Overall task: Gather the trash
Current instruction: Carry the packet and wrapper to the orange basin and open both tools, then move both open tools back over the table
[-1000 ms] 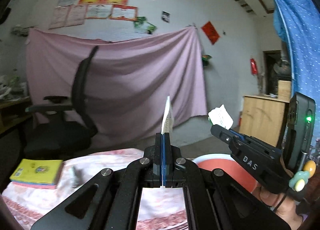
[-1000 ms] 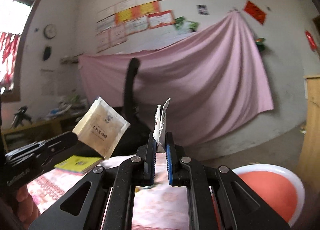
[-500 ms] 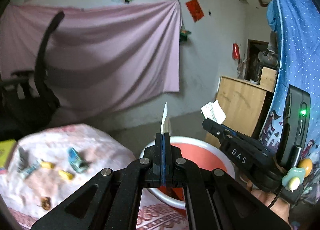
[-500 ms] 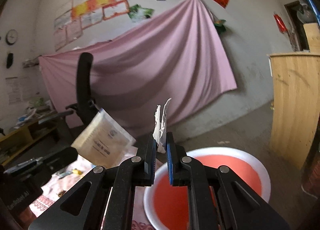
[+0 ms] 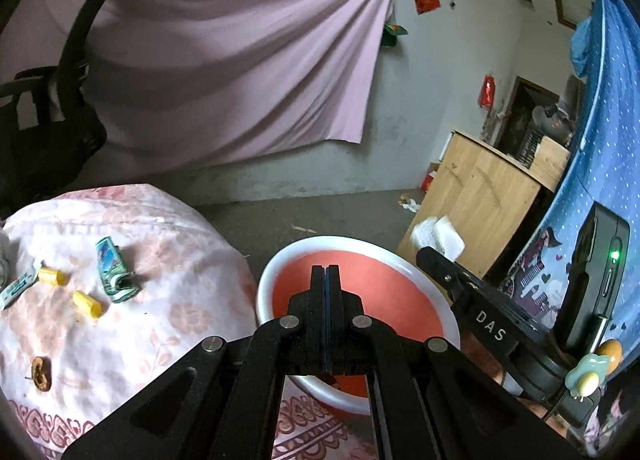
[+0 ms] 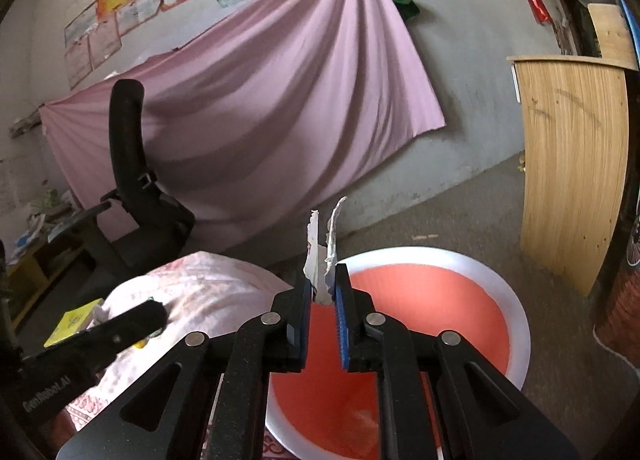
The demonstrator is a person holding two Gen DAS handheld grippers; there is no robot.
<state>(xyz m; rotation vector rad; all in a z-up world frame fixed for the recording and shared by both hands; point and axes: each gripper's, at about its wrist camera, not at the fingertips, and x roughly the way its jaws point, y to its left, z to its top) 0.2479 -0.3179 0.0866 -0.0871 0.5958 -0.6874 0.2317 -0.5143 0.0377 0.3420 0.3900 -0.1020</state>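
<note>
My left gripper is shut over the near rim of the red basin, and nothing shows between its fingers. My right gripper hangs over the same basin. Its jaws are opening, and a torn white paper scrap still stands loosely between the parted blue pads. The left wrist view has the right gripper and its paper at the basin's right rim. On the floral tablecloth lie a green wrapper, two yellow pieces and a brown core.
The basin stands on the floor just right of the table. Behind the table is a black office chair, and a wooden cabinet stands right of the basin. A yellow book lies at the table's far left. A blue curtain hangs at the right.
Both grippers swung right and downward, from above the table to over the basin. The beige sachet that stuck out of the left gripper is gone from it. The right jaws have parted.
</note>
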